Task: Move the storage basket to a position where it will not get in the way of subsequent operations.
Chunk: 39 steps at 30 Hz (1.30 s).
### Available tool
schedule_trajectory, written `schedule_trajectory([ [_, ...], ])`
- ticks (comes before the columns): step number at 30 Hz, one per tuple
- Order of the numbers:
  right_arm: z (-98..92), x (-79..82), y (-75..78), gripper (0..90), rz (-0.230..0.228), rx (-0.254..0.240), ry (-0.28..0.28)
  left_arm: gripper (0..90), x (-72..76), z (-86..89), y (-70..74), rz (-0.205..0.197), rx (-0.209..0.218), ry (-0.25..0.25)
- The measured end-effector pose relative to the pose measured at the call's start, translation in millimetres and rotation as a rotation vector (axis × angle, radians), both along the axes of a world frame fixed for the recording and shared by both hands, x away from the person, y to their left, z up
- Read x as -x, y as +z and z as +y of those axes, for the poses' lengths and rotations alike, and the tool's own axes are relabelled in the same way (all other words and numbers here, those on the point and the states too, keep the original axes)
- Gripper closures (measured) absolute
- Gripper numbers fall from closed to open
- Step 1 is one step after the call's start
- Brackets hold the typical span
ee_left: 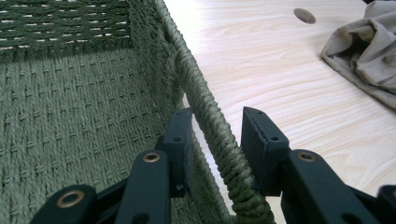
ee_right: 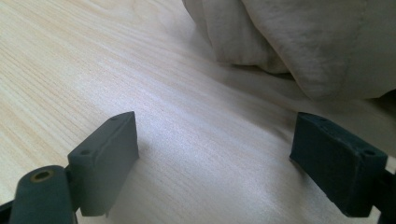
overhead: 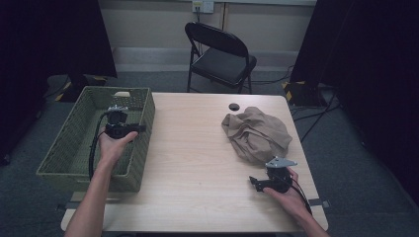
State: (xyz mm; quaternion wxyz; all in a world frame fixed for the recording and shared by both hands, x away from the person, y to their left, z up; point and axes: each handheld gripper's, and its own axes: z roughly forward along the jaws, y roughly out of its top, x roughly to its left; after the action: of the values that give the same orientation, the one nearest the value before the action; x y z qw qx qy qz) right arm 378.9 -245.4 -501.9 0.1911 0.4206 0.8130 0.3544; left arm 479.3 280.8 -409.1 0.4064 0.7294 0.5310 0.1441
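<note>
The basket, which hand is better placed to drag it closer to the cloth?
Left. The left gripper already straddles the green basket rim, while the right gripper rests open on the table beside the tan cloth.

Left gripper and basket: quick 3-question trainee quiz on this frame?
1. True or false: the left gripper has its jaws on either side of the green basket's rim.
2. What lies crumpled on the table ahead of the right gripper?
3. The right gripper's jaws are: A) clamped on cloth B) open with nothing between them C) inside the basket.

Key: 1 true; 2 the beige cloth; 3 B.
</note>
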Motion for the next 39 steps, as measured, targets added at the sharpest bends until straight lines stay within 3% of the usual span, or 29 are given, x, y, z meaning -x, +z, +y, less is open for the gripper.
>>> schedule_trajectory([
  [6, 0.0, 0.0, 0.0, 14.0, 0.000, 0.000, 0.001, 64.0, 3.3, 3.7, -0.1, -0.012, -0.012, 0.012],
  [8, 0.0, 0.0, 0.0, 14.0, 0.000, 0.000, 0.001, 63.9, 3.4, 5.9, -2.2, -0.007, 0.027, 0.018],
  [9, 0.0, 0.0, 0.0, 13.9, 0.000, 0.000, 0.001, 63.9, 3.3, 6.1, -2.3, -0.009, 0.026, 0.015],
  [13, 0.0, 0.0, 0.0, 13.9, 0.000, 0.000, 0.001, 64.0, 4.0, 4.0, -0.5, -0.015, -0.013, 0.010],
  [20, 0.0, 0.0, 0.0, 13.9, 0.000, 0.000, 0.000, 64.0, 5.8, 6.6, 1.0, -0.010, -0.035, 0.000],
  [23, 0.1, -0.1, 0.0, 13.9, 0.000, -0.001, 0.001, 62.3, 4.4, 9.5, -0.5, 0.007, -0.002, 0.015],
  [29, 0.2, -0.3, 0.0, 13.9, 0.001, -0.001, 0.002, 62.5, 1.2, 8.5, 1.4, 0.010, -0.044, 0.011],
  [31, 0.2, -0.4, 0.0, 13.9, 0.001, -0.001, 0.003, 63.5, 2.0, 7.5, 1.8, -0.006, -0.065, 0.006],
  [35, 0.1, -0.4, 0.0, 13.9, 0.001, -0.001, 0.003, 65.6, 3.6, 7.6, 0.4, -0.006, -0.042, 0.012],
  [39, 0.2, -0.4, 0.0, 13.9, 0.001, -0.001, 0.003, 65.9, 4.0, 7.9, 0.7, -0.008, -0.053, 0.004],
])
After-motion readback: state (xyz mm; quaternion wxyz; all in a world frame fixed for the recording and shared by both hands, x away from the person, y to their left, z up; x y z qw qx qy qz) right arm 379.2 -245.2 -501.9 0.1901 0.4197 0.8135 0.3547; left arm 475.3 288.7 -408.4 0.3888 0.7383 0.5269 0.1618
